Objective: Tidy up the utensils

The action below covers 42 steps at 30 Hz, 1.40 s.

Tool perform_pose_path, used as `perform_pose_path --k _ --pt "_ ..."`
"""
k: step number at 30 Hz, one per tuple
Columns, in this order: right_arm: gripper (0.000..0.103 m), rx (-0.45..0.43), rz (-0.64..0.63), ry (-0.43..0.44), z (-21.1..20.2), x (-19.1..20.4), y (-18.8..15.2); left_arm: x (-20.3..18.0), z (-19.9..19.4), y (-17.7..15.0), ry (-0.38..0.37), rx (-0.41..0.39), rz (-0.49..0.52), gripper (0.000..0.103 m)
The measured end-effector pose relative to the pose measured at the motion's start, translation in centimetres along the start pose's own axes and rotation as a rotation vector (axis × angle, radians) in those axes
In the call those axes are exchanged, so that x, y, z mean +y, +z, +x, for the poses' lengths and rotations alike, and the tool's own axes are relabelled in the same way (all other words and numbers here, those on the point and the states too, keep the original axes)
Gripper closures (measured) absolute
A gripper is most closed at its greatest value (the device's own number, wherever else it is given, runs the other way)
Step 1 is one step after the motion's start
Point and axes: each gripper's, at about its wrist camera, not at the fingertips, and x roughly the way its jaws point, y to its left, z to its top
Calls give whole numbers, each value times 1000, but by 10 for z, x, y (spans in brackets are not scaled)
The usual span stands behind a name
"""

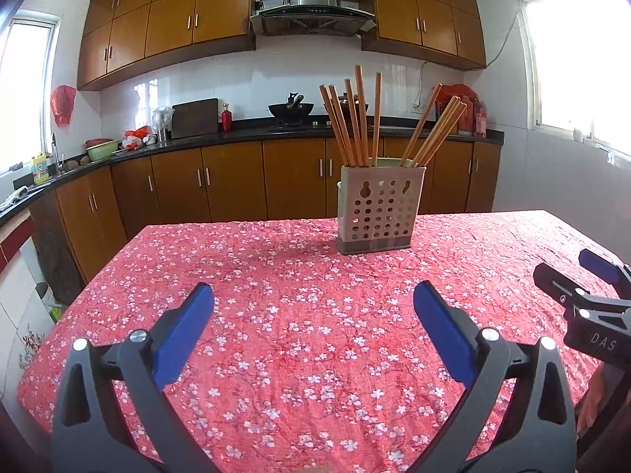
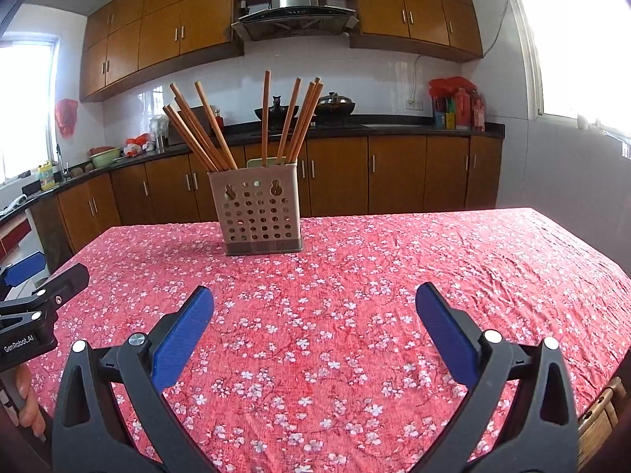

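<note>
Upright near the middle of the tabletop stands a beige plastic caddy, a boxy holder whose front wall is pierced with rows of round holes and two keyhole slots above a darker base. Slim wooden chopsticks lean out of it in two fans, one bunch toward the upper left of the frame and one toward the upper right. The left tool sits low in the frame with its jaws spread wide and nothing between them; its fingers are matte black with flat, ribbed blue pads. The caddy lies well beyond its tips, slightly right of centre. In the right wrist view, the right tool is likewise wide apart and unloaded, with the caddy ahead and a little left. A wrinkled red cloth printed with small white blossoms covers the tabletop. Behind it run glossy brown wooden cabinets, a dark counter, white wall tiles and a steel range hood.
</note>
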Motion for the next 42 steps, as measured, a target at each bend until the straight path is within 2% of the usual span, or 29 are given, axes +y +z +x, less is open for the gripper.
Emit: perform_pose_path --k 42 --pt "2 13 20 4 1 -4 -2 -4 4 -3 -3 13 -1 4"
